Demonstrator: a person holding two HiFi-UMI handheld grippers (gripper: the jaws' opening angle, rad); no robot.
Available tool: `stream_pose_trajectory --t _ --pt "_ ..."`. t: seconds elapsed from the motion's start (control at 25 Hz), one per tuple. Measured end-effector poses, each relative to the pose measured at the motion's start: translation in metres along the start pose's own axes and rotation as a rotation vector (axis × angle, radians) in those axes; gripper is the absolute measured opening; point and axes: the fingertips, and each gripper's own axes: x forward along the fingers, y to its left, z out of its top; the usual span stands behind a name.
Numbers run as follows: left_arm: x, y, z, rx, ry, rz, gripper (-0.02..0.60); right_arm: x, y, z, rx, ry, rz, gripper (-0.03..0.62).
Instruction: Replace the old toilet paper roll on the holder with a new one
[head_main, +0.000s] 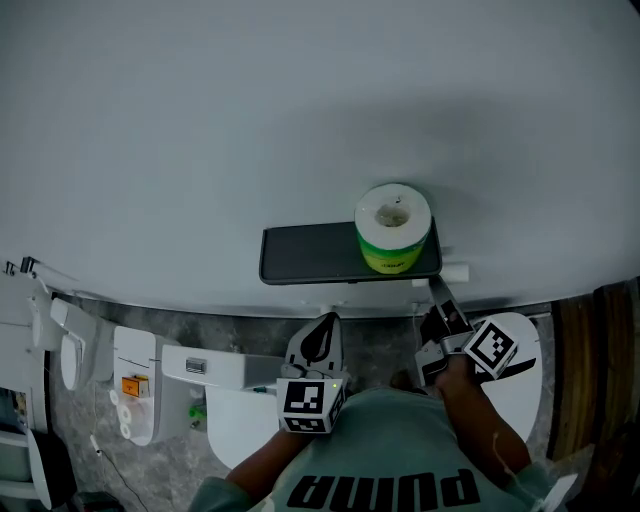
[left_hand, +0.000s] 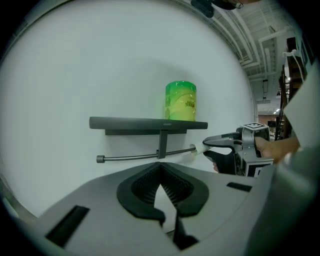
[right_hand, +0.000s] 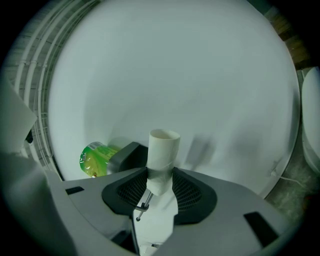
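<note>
While drawing the old tube off past the right end of the shelf, as the head view has it, pull level with the right hand-held gripper.

Going by the left gripper view, park the left hand-held gripper, empty with tips together, below the shelf, clear of the bare bar under it.

Going by the right gripper view, stay clamped on the tube mid-length, squeezing lightly to avoid crushing. Fetch the new roll from the shelf's right end afterwards.
</note>
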Motion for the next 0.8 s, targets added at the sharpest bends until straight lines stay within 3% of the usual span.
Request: stream_pose_trajectory --t 0.8 --pt "0.019 -0.03 0.002 0.002 0.002 -0.06 0.005 -0.032 -0.002 0.03 -0.084 -0.038 -0.045 0.167"
